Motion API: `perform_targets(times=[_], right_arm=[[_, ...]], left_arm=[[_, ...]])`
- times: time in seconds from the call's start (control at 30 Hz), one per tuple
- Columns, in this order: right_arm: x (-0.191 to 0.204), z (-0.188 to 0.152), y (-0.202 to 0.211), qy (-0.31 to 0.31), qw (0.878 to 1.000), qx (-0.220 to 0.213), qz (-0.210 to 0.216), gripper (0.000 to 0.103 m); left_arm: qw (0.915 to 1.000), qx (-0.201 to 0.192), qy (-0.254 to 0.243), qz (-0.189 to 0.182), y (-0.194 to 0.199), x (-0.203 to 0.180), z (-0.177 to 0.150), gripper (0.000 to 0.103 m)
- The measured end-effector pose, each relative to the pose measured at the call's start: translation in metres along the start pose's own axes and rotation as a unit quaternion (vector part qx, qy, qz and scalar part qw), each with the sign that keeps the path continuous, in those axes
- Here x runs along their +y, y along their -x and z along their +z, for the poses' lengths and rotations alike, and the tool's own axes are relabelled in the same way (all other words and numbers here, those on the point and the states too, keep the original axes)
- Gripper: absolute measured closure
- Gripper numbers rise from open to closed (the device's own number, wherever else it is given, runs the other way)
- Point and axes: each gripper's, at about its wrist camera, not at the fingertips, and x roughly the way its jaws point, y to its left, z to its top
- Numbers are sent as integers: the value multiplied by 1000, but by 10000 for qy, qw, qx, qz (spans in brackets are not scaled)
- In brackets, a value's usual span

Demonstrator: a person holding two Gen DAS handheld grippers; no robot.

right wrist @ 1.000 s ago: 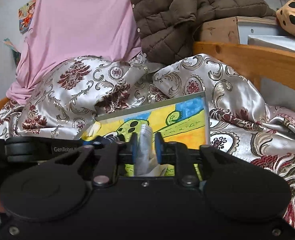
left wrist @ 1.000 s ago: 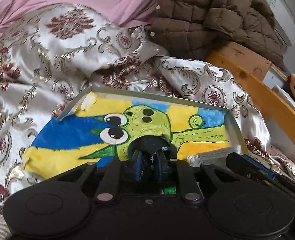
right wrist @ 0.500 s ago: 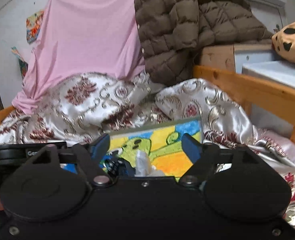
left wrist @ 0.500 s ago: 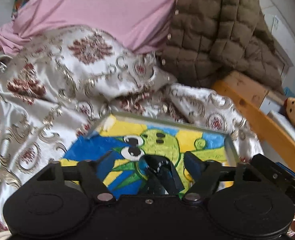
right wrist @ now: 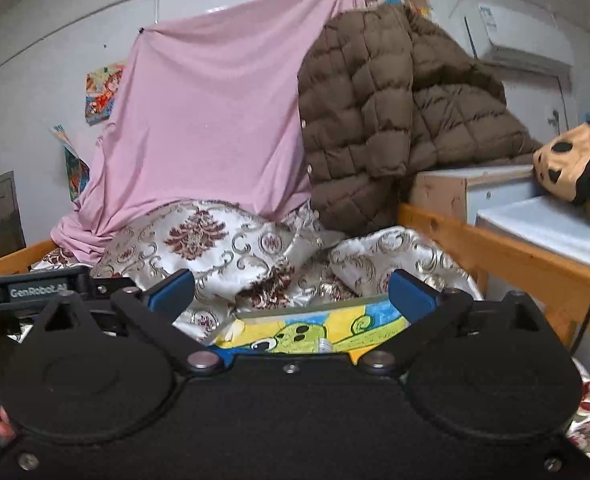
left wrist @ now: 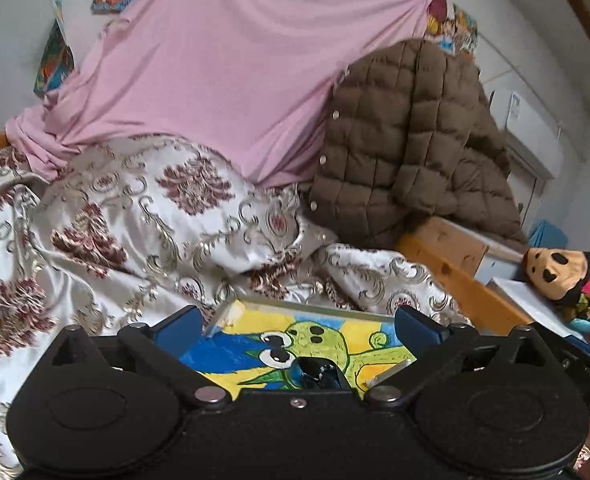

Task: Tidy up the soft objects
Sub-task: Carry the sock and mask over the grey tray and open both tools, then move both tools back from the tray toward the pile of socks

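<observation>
**Both tools let go; painted cushion lies on the bed**

A second ago we see each tool pinched together low over the painted cushion: the left on a dark bit at its near edge, the right on a pale fold of material. Now both have released and pulled up and away, so the cushion sits lower and smaller in both wrist views. It lies flat on the patterned satin bedspread, near the wooden bed rail, untouched.

We read this as one placement step finished: the cushion is set down and freed. Other soft things remain around it: the brown quilted jacket heaped at the head of the bed, the pink sheet hung on the wall behind, and a spotted plush toy on the side shelf beyond the rail. Which of these comes next we cannot tell.

Left tool: jaws opening, blue pads spread wide, nothing between them except the view down onto the cushion; no contact.

Right tool: jaws likewise opening, pads far apart, empty, clear of cushion and bedspread. The left tool's body shows at the left edge of the right wrist view.
</observation>
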Motion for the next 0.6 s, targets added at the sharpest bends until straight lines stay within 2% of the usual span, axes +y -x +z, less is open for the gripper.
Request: perform_targets(times=[0.27,0.4,0.6], right_arm=[[34,9,52,241,9988,-430,61,1],[51,2,75,211,9977,-608,197,1],[71,-17,110,277,9972,-701,13,1]], left_arm=[[9975,-462,-518,-123,66,16,-8,1],[9974,-472,-513,-200,95,28,-18,1],[9966,-579,-549,-217,136,48,-38,1]])
